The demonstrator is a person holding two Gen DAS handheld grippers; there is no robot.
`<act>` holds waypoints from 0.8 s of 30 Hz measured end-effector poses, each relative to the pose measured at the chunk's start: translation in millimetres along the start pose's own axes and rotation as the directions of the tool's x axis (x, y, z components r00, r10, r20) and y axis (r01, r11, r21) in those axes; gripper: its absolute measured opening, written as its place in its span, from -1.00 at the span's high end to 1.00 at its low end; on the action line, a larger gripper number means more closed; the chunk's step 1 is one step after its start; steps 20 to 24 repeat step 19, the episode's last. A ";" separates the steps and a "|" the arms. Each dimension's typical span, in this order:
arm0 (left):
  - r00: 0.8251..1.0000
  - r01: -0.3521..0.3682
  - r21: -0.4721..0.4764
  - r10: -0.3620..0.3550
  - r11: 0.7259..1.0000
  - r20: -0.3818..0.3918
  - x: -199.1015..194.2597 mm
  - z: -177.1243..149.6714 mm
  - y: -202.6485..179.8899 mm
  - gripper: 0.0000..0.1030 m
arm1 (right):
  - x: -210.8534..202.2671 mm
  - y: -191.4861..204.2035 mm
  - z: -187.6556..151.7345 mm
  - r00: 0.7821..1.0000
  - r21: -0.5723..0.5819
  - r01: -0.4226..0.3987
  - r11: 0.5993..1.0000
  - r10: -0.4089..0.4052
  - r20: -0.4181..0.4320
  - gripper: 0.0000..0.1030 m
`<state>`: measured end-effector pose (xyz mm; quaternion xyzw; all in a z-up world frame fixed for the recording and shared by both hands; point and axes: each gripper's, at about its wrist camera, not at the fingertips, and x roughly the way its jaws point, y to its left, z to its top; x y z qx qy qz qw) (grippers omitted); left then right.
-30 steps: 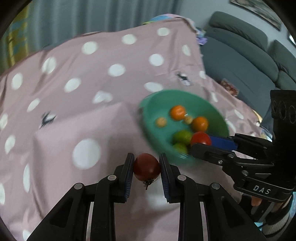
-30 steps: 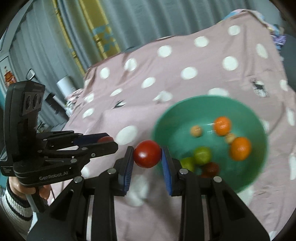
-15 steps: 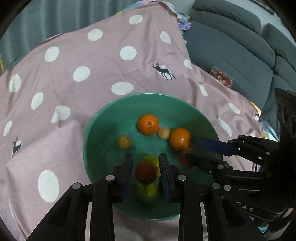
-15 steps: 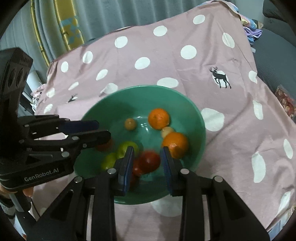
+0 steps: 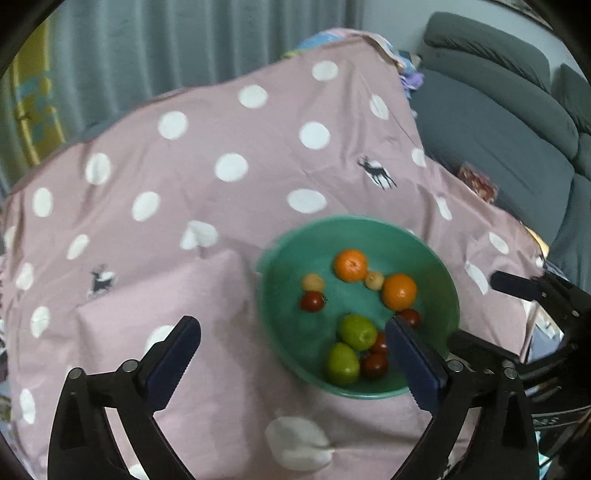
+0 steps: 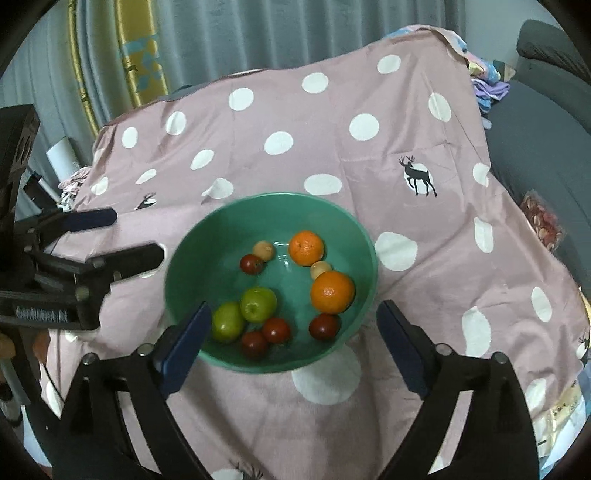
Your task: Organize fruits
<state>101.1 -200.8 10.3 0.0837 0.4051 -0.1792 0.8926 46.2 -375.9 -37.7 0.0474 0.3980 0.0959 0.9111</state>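
While opening, with nothing between the jaws: left gripper and right gripper, fingers spread wide above the near rim of the green bowl. A second ago, each clamped on a red tomato; both tomatoes now down among the fruit, no longer held. Resting inside: two oranges, two green fruits, four red tomatoes and two small yellowish fruits. One tomato lying apart at the bowl's left, beside a yellowish fruit; three clustered near the front with the green pair. Both tools angled steeply downward, side by side, the left gripper's body visible at the left edge of the right wrist view, fingers likewise parted. Beneath the bowl, a pink cloth with white dots and deer prints. Behind, grey curtains; to the right, a grey sofa.
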 end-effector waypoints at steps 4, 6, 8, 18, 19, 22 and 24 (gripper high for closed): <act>0.999 0.016 -0.039 -0.015 0.999 0.030 -20.9 4.2 6.9 -0.98 | -16.5 4.8 -1.3 1.000 -0.028 -0.019 0.999 0.020 0.006 -0.90; 1.000 0.008 -0.054 -0.006 0.998 0.029 -27.3 6.4 7.8 -0.98 | -21.1 6.2 -2.0 1.000 -0.037 -0.019 0.999 0.019 0.004 -0.90; 0.998 -0.060 -0.055 0.061 0.997 0.026 -31.2 8.5 4.9 -0.98 | -23.6 7.0 -2.5 1.000 -0.046 -0.018 0.999 0.018 -0.002 -0.90; 0.996 -0.089 -0.002 0.089 0.996 0.031 -34.0 5.7 -6.8 -0.98 | -26.1 5.1 -4.3 1.000 -0.043 -0.007 0.999 0.006 -0.015 -0.90; 0.996 -0.085 -0.004 0.085 0.996 0.027 -33.5 6.1 -6.6 -0.98 | -25.9 4.8 -4.5 1.000 -0.042 -0.009 0.999 0.008 -0.016 -0.90; 0.996 -0.085 -0.004 0.085 0.996 0.027 -33.5 6.1 -6.6 -0.98 | -25.9 4.8 -4.5 1.000 -0.042 -0.009 0.999 0.008 -0.016 -0.90; 0.996 -0.085 -0.004 0.085 0.996 0.027 -33.5 6.1 -6.6 -0.98 | -25.9 4.8 -4.5 1.000 -0.042 -0.009 0.999 0.008 -0.016 -0.90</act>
